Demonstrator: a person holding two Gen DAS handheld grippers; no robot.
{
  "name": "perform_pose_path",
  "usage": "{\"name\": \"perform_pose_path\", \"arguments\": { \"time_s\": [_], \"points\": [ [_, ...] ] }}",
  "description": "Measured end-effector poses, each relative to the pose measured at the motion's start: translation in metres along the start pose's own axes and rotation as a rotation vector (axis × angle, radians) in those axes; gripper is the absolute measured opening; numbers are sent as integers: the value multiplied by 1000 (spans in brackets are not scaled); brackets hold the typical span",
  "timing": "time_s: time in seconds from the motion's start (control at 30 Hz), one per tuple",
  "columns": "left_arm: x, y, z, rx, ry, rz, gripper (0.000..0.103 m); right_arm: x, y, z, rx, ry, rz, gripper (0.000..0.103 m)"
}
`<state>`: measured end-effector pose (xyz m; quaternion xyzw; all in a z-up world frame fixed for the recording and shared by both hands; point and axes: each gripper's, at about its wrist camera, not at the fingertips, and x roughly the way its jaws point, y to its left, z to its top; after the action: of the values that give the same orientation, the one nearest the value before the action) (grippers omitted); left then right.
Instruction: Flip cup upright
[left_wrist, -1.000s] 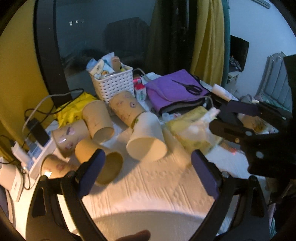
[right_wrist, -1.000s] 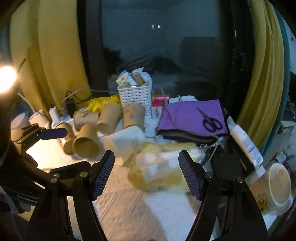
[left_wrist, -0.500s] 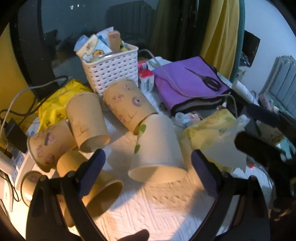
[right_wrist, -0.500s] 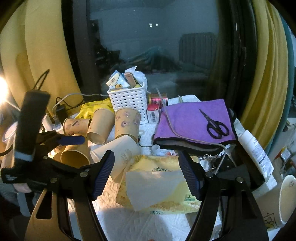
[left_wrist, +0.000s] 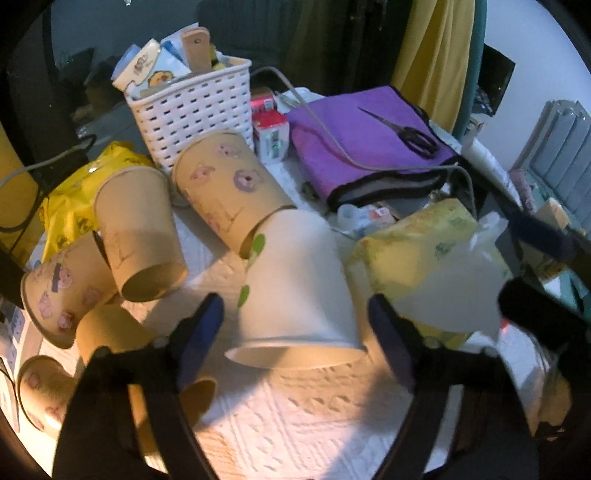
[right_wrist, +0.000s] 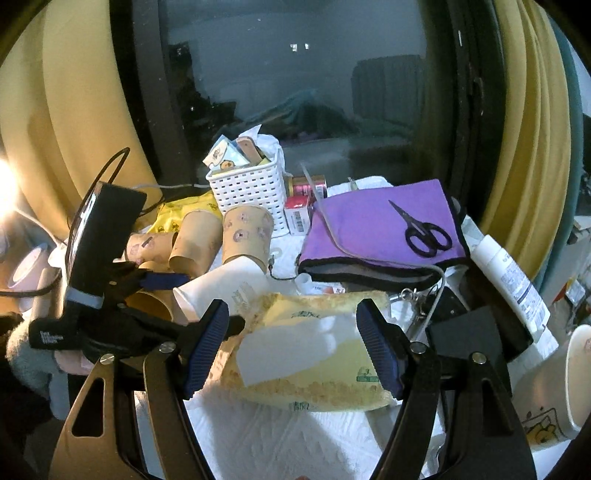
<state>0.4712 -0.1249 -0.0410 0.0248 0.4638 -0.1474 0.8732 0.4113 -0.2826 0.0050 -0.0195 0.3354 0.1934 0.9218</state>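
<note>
Straddling toppled white cup (left_wrist: 299, 284), left gripper (left_wrist: 295, 328) spread wide.

Brown cups (left_wrist: 140, 225) and tissue pack (left_wrist: 424, 251) flank the white cup (left_wrist: 295, 288).

Dim room, warm glare left, fisheye-warped edges, slight blur.

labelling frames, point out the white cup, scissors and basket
white cup (left_wrist: 299, 280), left wrist view, side wall
scissors (right_wrist: 424, 236), right wrist view, handle loops
basket (left_wrist: 195, 107), left wrist view, front wall
</note>
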Motion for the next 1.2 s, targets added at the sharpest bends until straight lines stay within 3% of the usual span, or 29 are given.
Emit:
{"name": "perform_pose_path", "arguments": {
  "time_s": [0.1,0.4,0.73,0.93,1.2],
  "points": [
    [-3,-2,0,0,-1,-14,66,0,0,-3,4,8,10,75],
    [-24,-10,-1,25,-42,-21,63,-10,2,-6,11,4,18,75],
    [-80,-22,-17,62,-112,-41,63,-33,18,-4,-10,-8,10,75],
    [-124,-29,-48,97,-149,-42,63,-61,35,-6,-32,-29,6,75],
    [-178,-46,-120,148,-186,5,63,-100,66,-23,-62,-45,16,75]
  ]
}}
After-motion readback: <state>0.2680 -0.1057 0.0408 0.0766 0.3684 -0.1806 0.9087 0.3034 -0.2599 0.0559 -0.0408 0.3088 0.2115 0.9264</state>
